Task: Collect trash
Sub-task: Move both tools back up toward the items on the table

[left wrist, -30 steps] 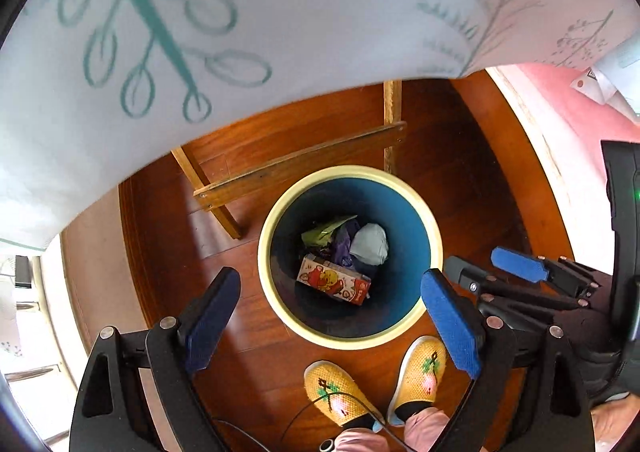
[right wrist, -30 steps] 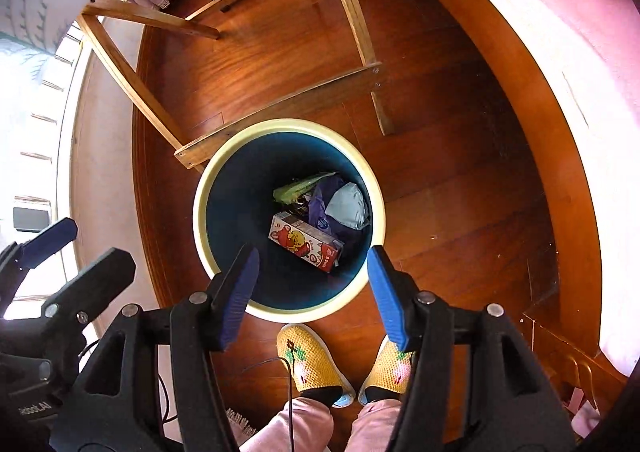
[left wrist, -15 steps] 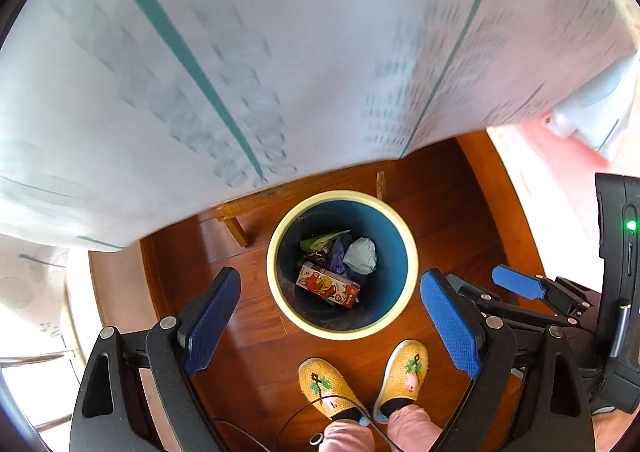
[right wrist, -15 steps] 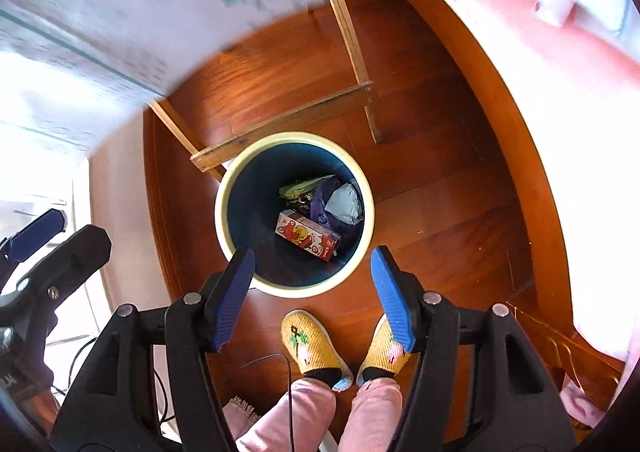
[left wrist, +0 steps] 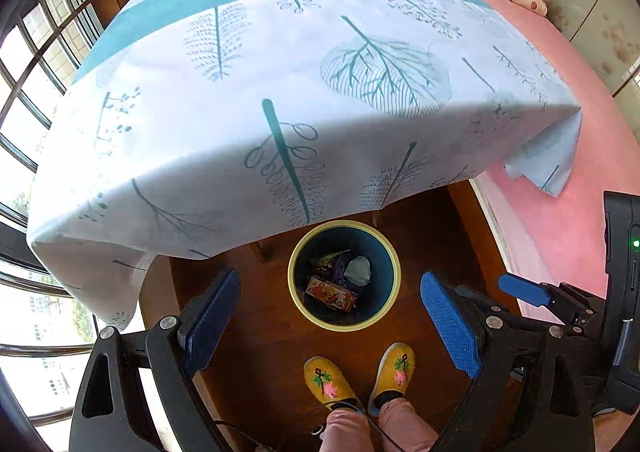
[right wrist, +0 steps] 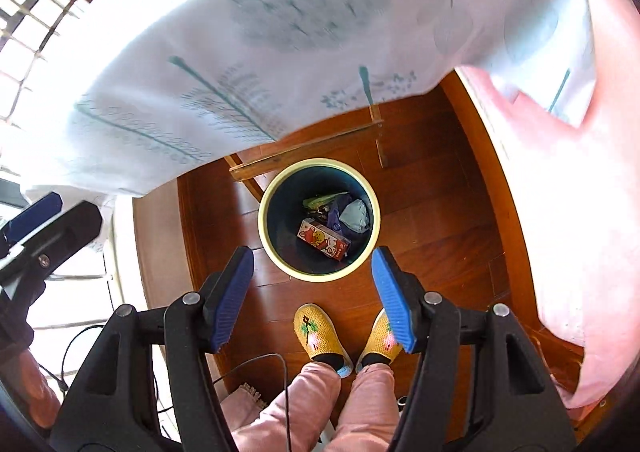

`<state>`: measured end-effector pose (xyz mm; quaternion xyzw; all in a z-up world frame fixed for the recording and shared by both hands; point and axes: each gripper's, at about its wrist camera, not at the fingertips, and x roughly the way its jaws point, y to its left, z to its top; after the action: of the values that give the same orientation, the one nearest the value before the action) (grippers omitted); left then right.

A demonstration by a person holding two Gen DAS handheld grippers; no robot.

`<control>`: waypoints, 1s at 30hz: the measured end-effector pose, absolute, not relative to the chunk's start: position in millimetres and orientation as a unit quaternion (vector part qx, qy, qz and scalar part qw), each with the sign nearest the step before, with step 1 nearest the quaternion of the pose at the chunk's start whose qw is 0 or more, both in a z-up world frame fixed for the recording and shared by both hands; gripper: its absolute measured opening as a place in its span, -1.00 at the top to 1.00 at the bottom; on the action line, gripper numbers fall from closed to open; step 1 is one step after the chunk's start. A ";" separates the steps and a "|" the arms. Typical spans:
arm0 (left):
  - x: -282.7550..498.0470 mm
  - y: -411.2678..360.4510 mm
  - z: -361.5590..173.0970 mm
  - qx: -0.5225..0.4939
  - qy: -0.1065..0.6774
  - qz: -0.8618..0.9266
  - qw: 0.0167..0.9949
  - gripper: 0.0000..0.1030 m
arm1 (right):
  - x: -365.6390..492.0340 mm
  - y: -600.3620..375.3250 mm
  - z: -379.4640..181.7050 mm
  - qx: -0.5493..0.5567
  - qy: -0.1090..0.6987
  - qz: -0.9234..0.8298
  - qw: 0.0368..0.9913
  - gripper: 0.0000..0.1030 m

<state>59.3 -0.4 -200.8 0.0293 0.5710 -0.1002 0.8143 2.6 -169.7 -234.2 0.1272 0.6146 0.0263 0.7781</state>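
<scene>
The table wears a smooth white cloth with teal leaf print (left wrist: 280, 92), hanging in soft folds over a glossy reddish-brown wooden floor (right wrist: 432, 220). The round blue bin with a cream rim (left wrist: 294, 292) looks like matt plastic and holds a printed red cardboard carton (right wrist: 324, 239) and crumpled pale paper (right wrist: 355, 214). Both grippers are matt black plastic with ribbed blue rubbery pads (right wrist: 394, 302), and the yellow slippers (left wrist: 326, 380) look knitted.

My left wrist view looks steeply down from well above the tabletop (left wrist: 280, 72), facing its far edge, with the bin (left wrist: 344, 326) on the floor below. My right wrist view sits lower and nearer the bin (right wrist: 319, 276). Both share bin, floor (right wrist: 432, 188) and slippers (right wrist: 320, 336).
</scene>
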 end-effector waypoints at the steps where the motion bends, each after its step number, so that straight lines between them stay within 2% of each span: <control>1: 58.0 3.0 -192.8 0.031 0.568 -0.099 0.816 -0.80 | 1.5 -168.1 -226.1 0.125 0.614 0.028 0.778 -0.15; 10: 59.4 31.7 -98.9 0.032 0.527 -0.100 0.844 -0.80 | -0.6 -156.6 -141.1 0.109 0.577 0.040 0.809 -0.15; 22: 94.6 35.7 10.0 0.045 0.438 -0.115 0.891 -0.80 | 41.5 -164.1 -14.9 0.096 0.465 0.030 0.879 -0.15; 30: 142.6 40.0 43.9 0.022 0.422 -0.115 0.899 -0.80 | 96.1 -181.2 24.8 0.070 0.425 0.047 0.901 -0.16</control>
<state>142.6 40.0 43.9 0.0216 0.4223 -0.1147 0.8989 96.1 -181.2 24.8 0.0700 0.4247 0.0466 0.9014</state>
